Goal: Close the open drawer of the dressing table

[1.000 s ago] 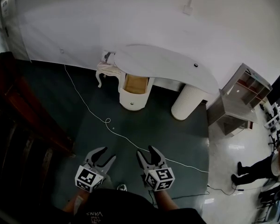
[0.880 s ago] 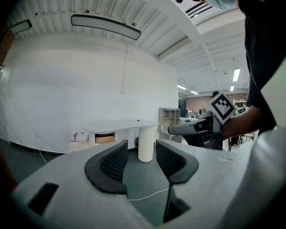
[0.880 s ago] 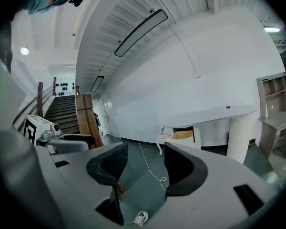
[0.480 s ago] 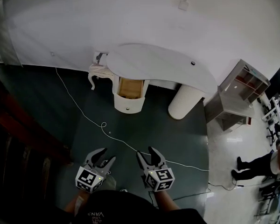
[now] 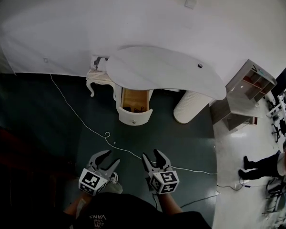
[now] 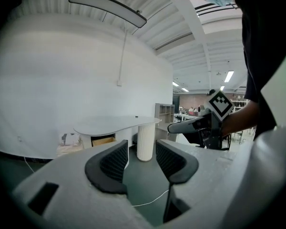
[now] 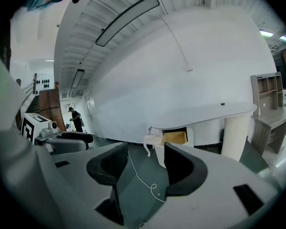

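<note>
Though well apart from left tool (image 5: 111, 157) and right tool (image 5: 150, 153), open drawer (image 5: 134, 107) ahead.

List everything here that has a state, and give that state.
drawer: open, pulled out of the dressing table.
left gripper: jaws apart, nothing between them.
right gripper: jaws apart, nothing between them.
cable: slack on the floor, with one small loop.

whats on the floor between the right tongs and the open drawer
Only dark floor with a white cable crossing it, as the head view shows. Nothing else stands between the right tongs and the drawer.
</note>
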A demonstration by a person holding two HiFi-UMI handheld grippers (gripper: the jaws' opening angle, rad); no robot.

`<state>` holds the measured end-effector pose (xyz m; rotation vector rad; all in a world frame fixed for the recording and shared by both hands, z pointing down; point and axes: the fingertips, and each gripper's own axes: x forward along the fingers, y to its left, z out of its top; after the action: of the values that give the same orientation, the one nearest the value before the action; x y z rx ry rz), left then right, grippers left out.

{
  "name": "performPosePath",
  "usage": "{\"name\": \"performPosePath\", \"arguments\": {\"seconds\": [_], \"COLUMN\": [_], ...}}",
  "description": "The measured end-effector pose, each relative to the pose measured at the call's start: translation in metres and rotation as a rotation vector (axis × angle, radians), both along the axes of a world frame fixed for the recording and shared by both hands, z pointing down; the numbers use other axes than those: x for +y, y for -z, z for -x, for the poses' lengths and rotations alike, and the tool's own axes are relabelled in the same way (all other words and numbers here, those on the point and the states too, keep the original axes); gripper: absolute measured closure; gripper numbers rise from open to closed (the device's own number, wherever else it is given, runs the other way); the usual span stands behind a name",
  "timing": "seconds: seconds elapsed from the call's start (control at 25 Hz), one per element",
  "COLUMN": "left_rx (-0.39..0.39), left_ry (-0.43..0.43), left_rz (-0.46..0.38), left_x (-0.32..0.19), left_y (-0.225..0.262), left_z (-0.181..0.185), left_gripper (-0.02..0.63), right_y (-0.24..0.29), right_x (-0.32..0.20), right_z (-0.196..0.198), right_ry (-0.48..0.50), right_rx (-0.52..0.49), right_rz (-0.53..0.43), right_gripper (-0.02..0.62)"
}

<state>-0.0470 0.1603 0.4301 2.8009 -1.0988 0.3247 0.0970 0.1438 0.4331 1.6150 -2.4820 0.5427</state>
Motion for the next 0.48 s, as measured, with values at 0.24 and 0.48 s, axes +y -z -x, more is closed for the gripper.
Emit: {"name": "performPosePath", "arguments": {"seconds": [0.24, 0.48], "left_rx": [-0.020, -0.007], "left_ry": [-0.050, -0.113], "left_rz": [0.008, -0.016], "left_x": [-0.064, -0.110], "left_y": [0.001, 0.002], "left_z": [0.032, 0.047], "left_gripper": [0.428, 0.428], "right_y": [0.001, -0.009], "right_x": [-0.055, -0.085], "right_z": [0.029, 0.040], "right_ry": [-0.060, -0.127], "right_rx": [-0.004, 0.007], "right_rz": [0.005, 0.023], "right_gripper": [0.373, 0.371]}}
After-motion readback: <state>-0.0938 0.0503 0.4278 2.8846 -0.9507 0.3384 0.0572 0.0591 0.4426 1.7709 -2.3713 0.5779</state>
